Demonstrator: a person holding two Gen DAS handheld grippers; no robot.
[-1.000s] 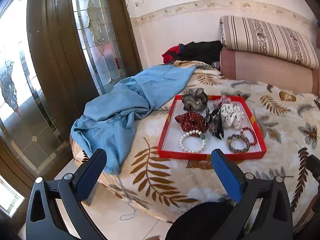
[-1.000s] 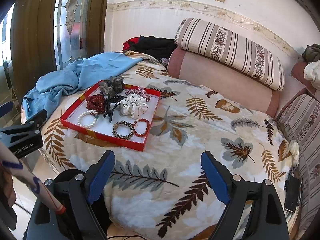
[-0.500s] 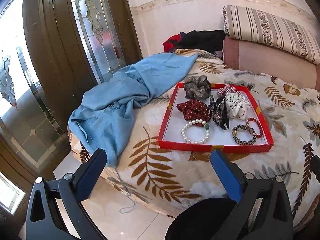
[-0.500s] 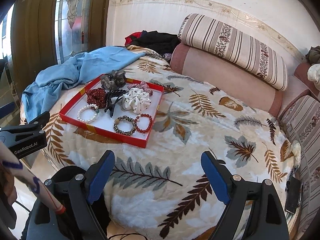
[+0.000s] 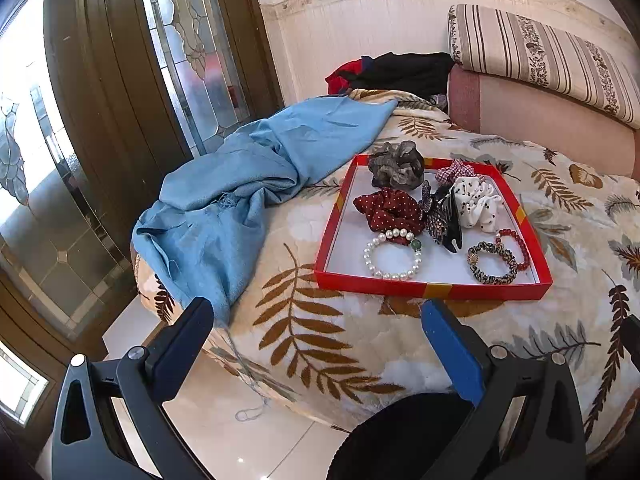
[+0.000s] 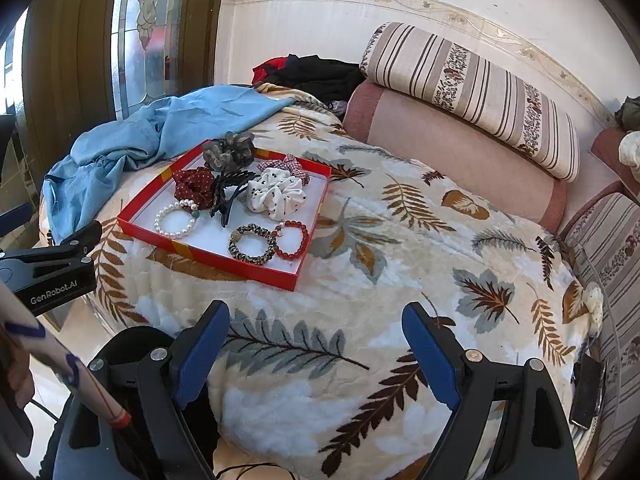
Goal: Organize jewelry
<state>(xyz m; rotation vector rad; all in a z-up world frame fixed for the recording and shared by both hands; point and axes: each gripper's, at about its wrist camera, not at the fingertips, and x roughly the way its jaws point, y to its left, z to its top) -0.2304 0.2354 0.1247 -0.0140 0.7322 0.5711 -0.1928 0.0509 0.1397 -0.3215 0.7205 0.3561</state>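
Note:
A red tray [image 5: 424, 289] [image 6: 208, 258] lies on a leaf-patterned blanket. In it are a pearl bracelet [image 5: 393, 255] [image 6: 176, 220], a leopard-print bracelet [image 5: 493, 263] [image 6: 252, 243], a red bead bracelet [image 5: 518, 247] [image 6: 293, 240], a dark hair claw [image 5: 442, 216] [image 6: 230, 194] and grey [image 5: 396, 164], dark red dotted [image 5: 390, 208] and white dotted [image 5: 478, 202] scrunchies. My left gripper [image 5: 320, 334] is open and empty, short of the tray's near edge. My right gripper [image 6: 316, 338] is open and empty, over the blanket right of the tray.
A blue cloth [image 5: 240, 192] drapes over the bed's left edge beside the tray. A striped bolster [image 6: 472, 92] and pink cushion [image 6: 448, 152] line the back. Dark clothes [image 5: 400, 72] lie in the far corner. A glass-panelled door [image 5: 100, 120] stands left. The left gripper's body [image 6: 52, 268] shows in the right wrist view.
Both grippers have moved closer to the bed and tray, so the tray looks larger and nearer. Both stay open and empty. The items in the tray have not moved.

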